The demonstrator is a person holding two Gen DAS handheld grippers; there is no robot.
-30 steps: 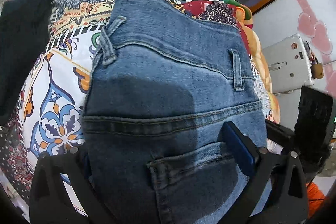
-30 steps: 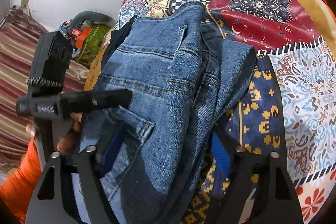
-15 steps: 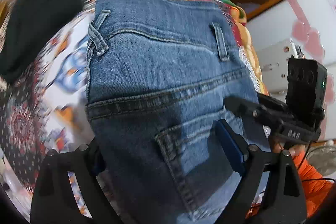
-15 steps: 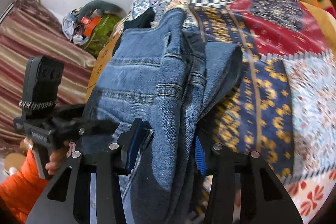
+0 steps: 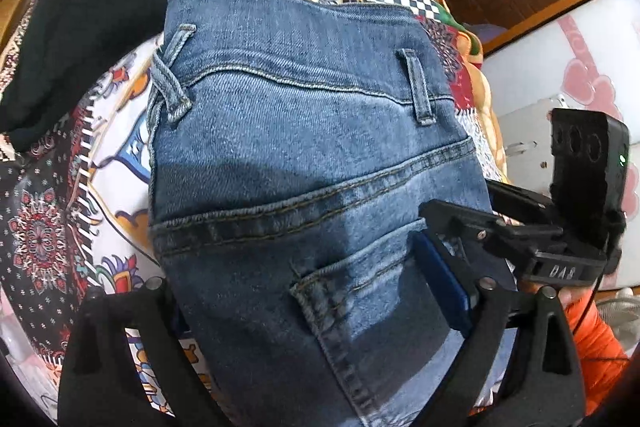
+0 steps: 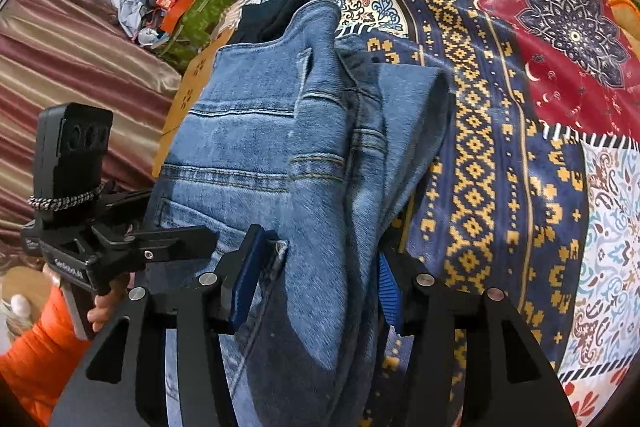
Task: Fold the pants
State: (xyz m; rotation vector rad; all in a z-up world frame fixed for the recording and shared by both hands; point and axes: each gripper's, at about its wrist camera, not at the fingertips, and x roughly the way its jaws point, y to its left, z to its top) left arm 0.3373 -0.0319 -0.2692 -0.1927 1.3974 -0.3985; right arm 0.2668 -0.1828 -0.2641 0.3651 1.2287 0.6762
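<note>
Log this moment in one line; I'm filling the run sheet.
left gripper: jaws just closing, wide astride jeans, grip unclear | right gripper: on jeans' bunched edge, jaws just eased open | jeans on patchwork bedspread

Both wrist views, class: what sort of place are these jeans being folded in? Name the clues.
Probably a bedroom at home. The jeans lie on a patchwork bedspread, striped curtains hang by the wall, and a heap of clothes and bags sits in the corner.

Left tool (image 5: 312, 311) spread wide; right tool (image 6: 316, 279) half-closed, just reopening.
</note>
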